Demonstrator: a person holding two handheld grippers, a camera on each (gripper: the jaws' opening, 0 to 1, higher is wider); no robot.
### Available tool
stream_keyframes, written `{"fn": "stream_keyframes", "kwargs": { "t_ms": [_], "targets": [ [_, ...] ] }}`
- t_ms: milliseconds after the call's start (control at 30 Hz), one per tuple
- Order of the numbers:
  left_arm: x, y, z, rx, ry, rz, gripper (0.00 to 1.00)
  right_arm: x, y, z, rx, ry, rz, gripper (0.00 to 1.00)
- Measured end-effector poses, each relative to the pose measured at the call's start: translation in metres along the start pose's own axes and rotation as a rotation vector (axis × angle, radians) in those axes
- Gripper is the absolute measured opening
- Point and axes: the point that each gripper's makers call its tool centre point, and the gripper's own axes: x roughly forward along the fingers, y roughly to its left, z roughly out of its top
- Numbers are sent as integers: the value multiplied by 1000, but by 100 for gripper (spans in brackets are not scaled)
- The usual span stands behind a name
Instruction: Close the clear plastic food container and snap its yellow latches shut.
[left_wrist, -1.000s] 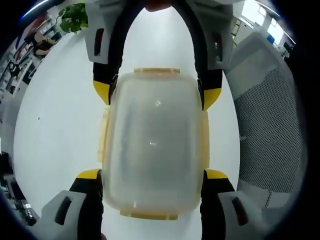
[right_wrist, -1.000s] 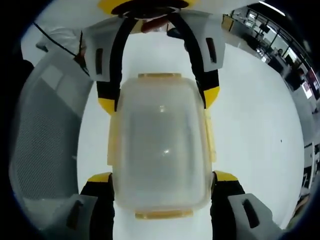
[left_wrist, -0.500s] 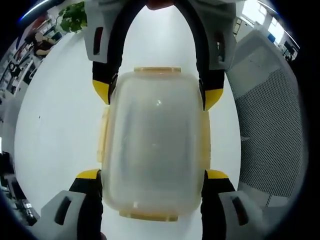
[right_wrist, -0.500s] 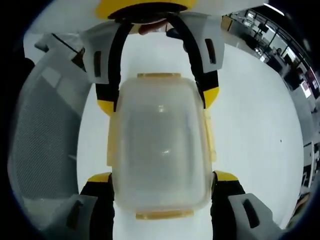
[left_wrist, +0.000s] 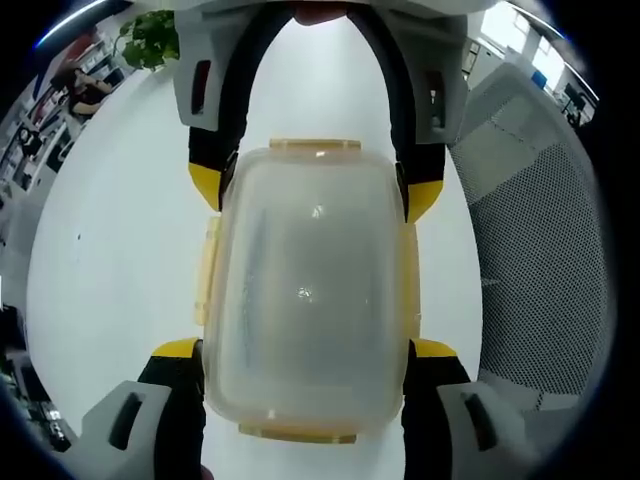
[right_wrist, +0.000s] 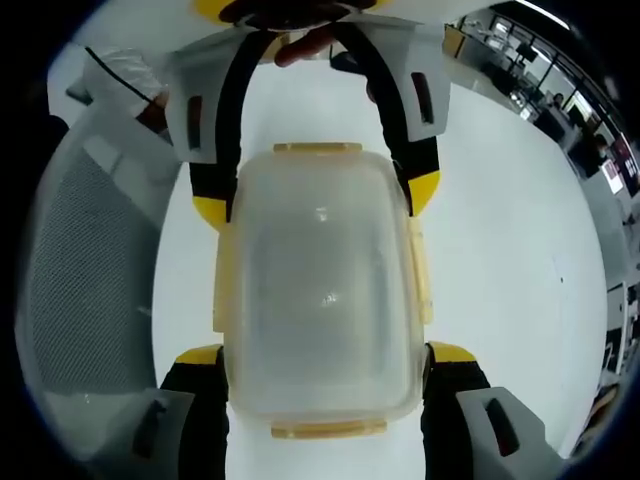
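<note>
Container (left_wrist: 305, 300) mid-frame on white tabletop (left_wrist: 110, 250), left tongs (left_wrist: 305, 350) and right tongs (right_wrist: 320, 350) both clenched on it; best squeezed evenly until latches (left_wrist: 208, 270) click.

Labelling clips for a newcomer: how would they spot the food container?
On the white table, between two grey-and-black grippers with yellow tips, sits the clear rectangular plastic food container. Its frosted lid and pale yellow latches along the edges make it unmistakable.

Little changed over the last second. Container (left_wrist: 305, 290) sits a shade higher in left gripper view; right gripper (left_wrist: 312, 195) likewise. In right gripper view a fingertip (right_wrist: 305, 45) now shows more at top, above left gripper (right_wrist: 315, 190).
</note>
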Motion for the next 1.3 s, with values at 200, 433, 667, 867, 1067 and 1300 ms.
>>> {"fn": "stream_keyframes", "kwargs": {
  "t_ms": [200, 433, 667, 867, 1067, 1300],
  "targets": [
    [0, 4, 0, 2, 1, 0, 81, 0, -4, 0, 3, -2, -3, 80],
    [2, 15, 1, 4, 7, 1, 81, 0, -15, 0, 6, -15, -5, 80],
    [2, 25, 1, -4, 9, 3, 81, 0, -27, 0, -3, -24, -3, 80],
    [4, 38, 1, -6, 9, 4, 82, 1, -38, 0, 1, -37, -3, 80],
    [5, 52, 2, 4, 20, 1, 82, 1, -52, 0, 10, -38, -6, 80],
    [7, 68, 4, -1, 15, 4, 82, 1, -68, 0, 8, -44, -3, 80]
  ]
}}
